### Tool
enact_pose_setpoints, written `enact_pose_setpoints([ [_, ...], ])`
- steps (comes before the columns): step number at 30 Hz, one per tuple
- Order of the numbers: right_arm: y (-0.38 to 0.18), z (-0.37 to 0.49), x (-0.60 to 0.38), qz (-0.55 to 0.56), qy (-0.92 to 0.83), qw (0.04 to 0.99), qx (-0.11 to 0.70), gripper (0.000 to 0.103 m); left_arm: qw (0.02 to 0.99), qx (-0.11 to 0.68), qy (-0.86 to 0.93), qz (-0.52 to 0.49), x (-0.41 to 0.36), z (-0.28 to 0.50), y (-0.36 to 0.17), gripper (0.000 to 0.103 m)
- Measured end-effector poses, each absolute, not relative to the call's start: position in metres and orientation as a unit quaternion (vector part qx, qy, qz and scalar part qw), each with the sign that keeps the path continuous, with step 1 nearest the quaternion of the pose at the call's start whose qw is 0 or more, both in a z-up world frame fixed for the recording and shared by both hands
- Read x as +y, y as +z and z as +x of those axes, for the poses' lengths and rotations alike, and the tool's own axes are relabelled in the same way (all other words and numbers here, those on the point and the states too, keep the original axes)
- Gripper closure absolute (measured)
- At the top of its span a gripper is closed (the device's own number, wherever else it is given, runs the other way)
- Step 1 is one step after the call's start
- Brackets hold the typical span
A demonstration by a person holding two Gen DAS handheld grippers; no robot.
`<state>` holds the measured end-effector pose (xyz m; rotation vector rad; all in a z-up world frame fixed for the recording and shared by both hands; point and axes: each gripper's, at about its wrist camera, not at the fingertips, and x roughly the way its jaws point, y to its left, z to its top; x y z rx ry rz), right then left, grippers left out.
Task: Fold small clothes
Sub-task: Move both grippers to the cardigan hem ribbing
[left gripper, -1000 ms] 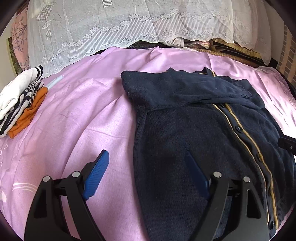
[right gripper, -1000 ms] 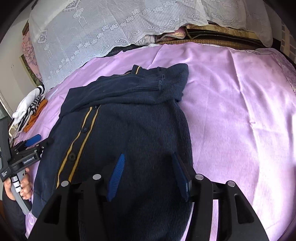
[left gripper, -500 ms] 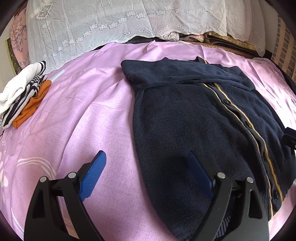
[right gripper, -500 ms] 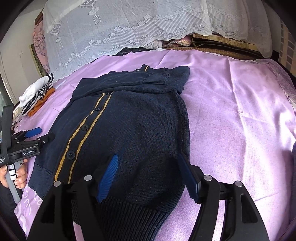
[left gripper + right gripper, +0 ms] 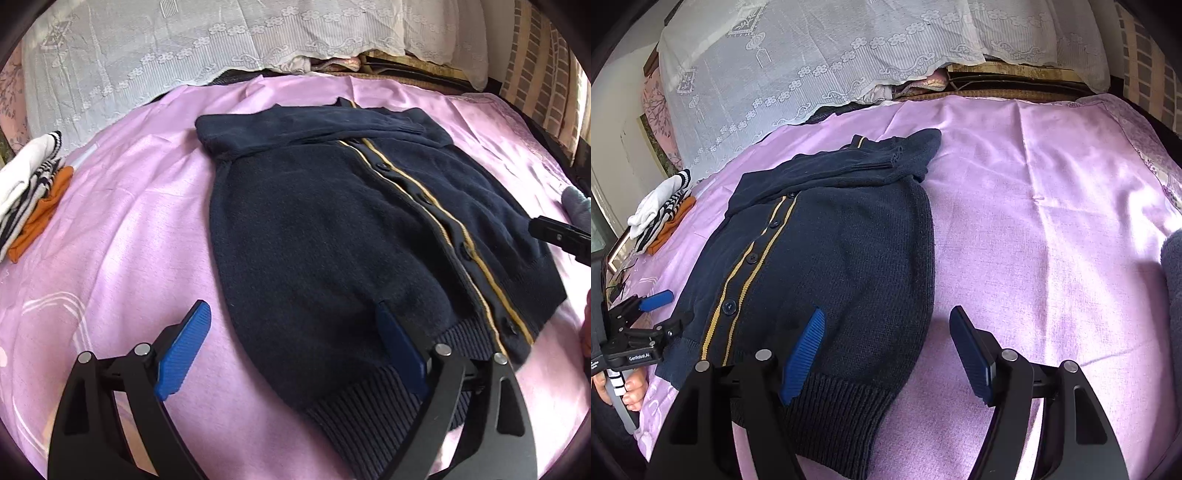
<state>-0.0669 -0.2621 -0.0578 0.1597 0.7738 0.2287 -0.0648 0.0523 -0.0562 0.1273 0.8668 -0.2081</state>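
Note:
A navy cardigan (image 5: 332,229) with a yellow-striped button band lies flat on the pink bedsheet (image 5: 129,221), with its sleeves folded across the chest. My left gripper (image 5: 290,314) stands open over the cardigan's left edge near the ribbed hem; one pad is above the sheet, the other above the knit. My right gripper (image 5: 886,315) is open too and straddles the cardigan's (image 5: 842,258) right edge just above the hem. Nothing is pressed between either pair of pads. The left gripper (image 5: 665,314) also shows in the right wrist view, at the hem's far corner.
A small stack of folded clothes (image 5: 33,192) in white, stripes and orange lies at the sheet's left edge. Lace-covered pillows (image 5: 184,55) line the back. A grey cloth (image 5: 1172,277) juts in at the right. A hand (image 5: 613,387) holds the left gripper's handle.
Both grippers have drawn back along the cardigan toward its hem. Their jaws stand wider, and the right pair now reaches past the garment's right edge.

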Motion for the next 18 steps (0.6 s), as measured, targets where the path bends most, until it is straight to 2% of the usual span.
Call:
enact_pose_setpoints([
  [18,-0.065,-0.090,-0.269,0.100,0.138,0.904,0.392,0.032,0.870,0.448,-0.203,-0.022,0.062,-0.090,-0.063,0.018],
])
